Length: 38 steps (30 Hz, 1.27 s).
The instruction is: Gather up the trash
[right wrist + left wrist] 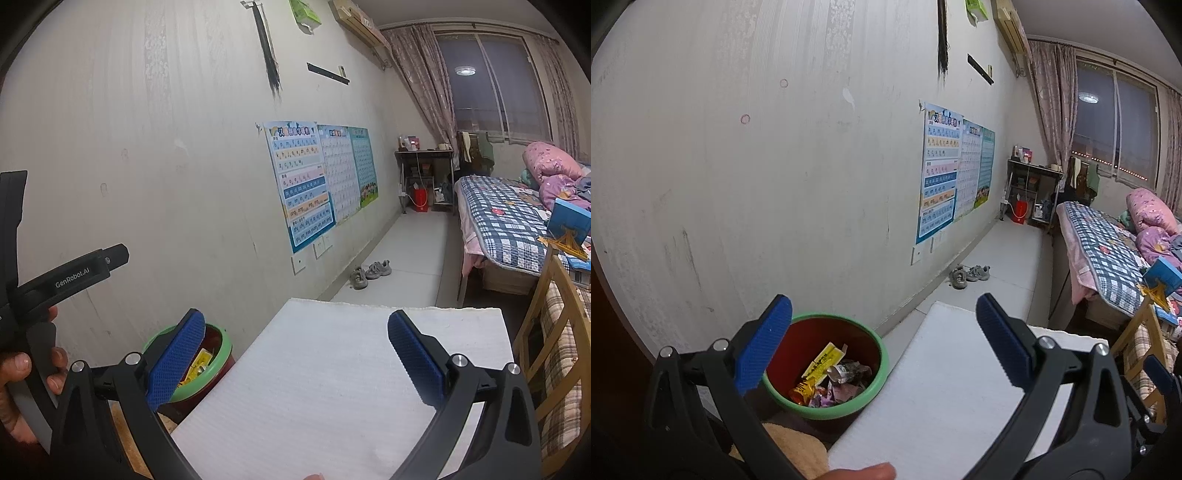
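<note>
A red trash bin with a green rim (pixel 882 354) stands on the floor by the wall, left of a white table top (pixel 945 387). Inside lie several wrappers (pixel 831 376), one yellow. My left gripper (pixel 882 343) is open and empty, held above the bin's right edge and the table's left edge. In the right wrist view the bin (pixel 221 350) shows partly behind my left blue pad. My right gripper (pixel 295 360) is open and empty over the white table top (pixel 332 369). The left gripper's black body (pixel 70 277) shows at the left, held by a hand.
A white wall with posters (pixel 945 173) runs along the left. A pair of shoes (pixel 967 275) lies on the floor further on. A bed with a checked quilt (pixel 1108 251) and a wooden chair (pixel 546 332) stand at the right. A small desk (pixel 1030 188) is under the window.
</note>
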Motion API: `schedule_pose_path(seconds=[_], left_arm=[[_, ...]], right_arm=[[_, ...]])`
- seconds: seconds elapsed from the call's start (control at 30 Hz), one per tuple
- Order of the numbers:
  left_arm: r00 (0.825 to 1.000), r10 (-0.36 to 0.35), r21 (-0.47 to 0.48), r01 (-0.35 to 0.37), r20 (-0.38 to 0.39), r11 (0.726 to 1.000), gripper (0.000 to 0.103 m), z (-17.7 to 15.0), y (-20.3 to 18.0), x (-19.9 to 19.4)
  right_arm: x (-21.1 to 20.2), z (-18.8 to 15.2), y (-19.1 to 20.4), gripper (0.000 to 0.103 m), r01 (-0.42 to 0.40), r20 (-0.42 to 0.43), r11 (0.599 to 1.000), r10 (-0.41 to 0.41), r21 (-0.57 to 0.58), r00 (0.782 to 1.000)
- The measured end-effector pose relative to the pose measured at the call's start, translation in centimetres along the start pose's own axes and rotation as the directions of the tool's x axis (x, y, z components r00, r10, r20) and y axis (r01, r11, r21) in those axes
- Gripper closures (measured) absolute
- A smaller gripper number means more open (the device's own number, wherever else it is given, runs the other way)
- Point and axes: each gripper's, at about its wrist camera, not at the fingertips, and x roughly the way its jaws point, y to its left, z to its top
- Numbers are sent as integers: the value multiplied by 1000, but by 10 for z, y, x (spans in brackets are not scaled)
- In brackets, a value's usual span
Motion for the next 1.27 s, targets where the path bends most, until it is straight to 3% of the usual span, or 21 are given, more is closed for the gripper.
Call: schedule_pose_path(seconds=[1.0, 1.07, 1.17, 1.27], left_arm=[[998, 4, 14, -4, -55, 1000, 5, -11, 3, 13], [997, 8, 7, -7, -78, 1000, 5, -15, 7, 19], [985, -16, -9, 15, -171, 1000, 5, -29, 22, 38], [963, -3, -52, -11, -269, 999, 5, -57, 49, 58]], right_arm=[[20, -16, -6, 7, -15, -99, 1000, 15, 6, 995], [33, -30, -16, 7, 7, -153, 1000, -7, -1, 988], [53, -56, -41, 7, 86, -240, 996, -82, 7, 967], [71, -91, -82, 7, 229, -330, 973, -221, -14, 918]])
